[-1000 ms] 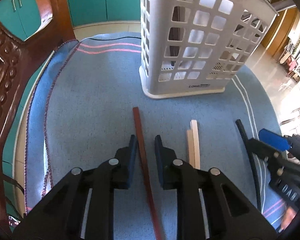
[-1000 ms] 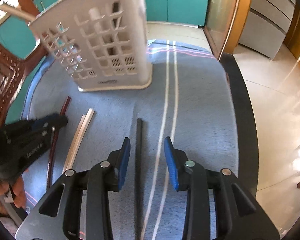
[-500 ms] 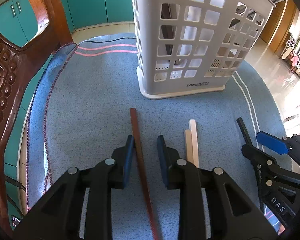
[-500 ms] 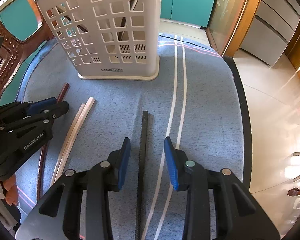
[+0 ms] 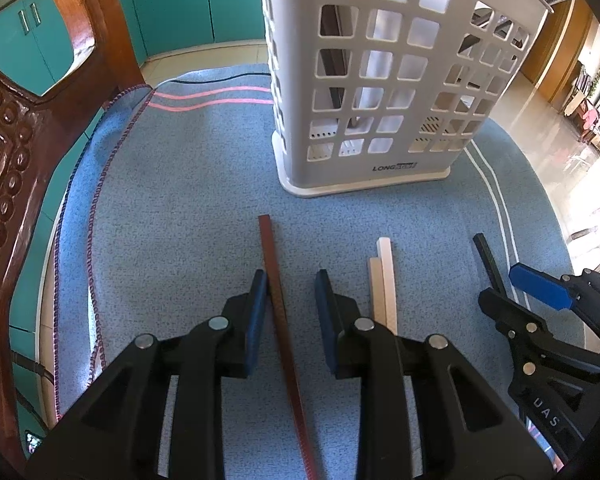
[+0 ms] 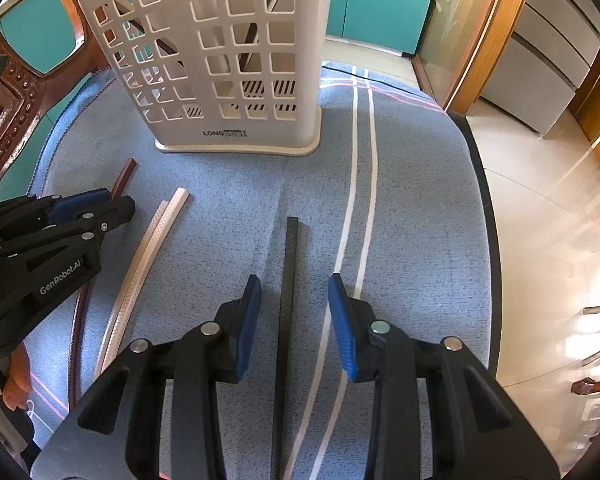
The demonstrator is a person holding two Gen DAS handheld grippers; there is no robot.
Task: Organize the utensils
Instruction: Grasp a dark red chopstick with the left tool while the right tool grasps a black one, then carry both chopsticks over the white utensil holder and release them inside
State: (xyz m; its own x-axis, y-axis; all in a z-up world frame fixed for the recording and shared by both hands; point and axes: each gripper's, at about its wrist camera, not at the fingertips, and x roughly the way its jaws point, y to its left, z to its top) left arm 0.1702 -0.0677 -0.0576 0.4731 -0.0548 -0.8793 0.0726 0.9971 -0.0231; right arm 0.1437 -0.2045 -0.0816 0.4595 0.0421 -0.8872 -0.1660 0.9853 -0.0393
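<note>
Nearest in the left wrist view, the left gripper [image 5: 290,284] stands open over a blue cloth [image 5: 180,220], its two blue pads on either side of a long brown chopstick [image 5: 274,276] that lies flat on the cloth. The stick runs close beside the left pad; a clear gap separates it from the right pad. Just right of that gripper lie two pale chopsticks [image 5: 384,276], side by side and touching. Further right lies a black chopstick [image 6: 290,264]. The right gripper [image 6: 294,292] is open too, straddling this stick with a gap on each side. Two white stripes [image 6: 356,184] run along the cloth just right of the black stick. Beyond all the sticks, a tall white basket [image 5: 380,92] with square holes stands upright on the cloth, with dark sticks leaning inside it. At far left is a carved wooden chair [image 5: 8,128], and behind everything are teal cabinets [image 5: 172,4].
</note>
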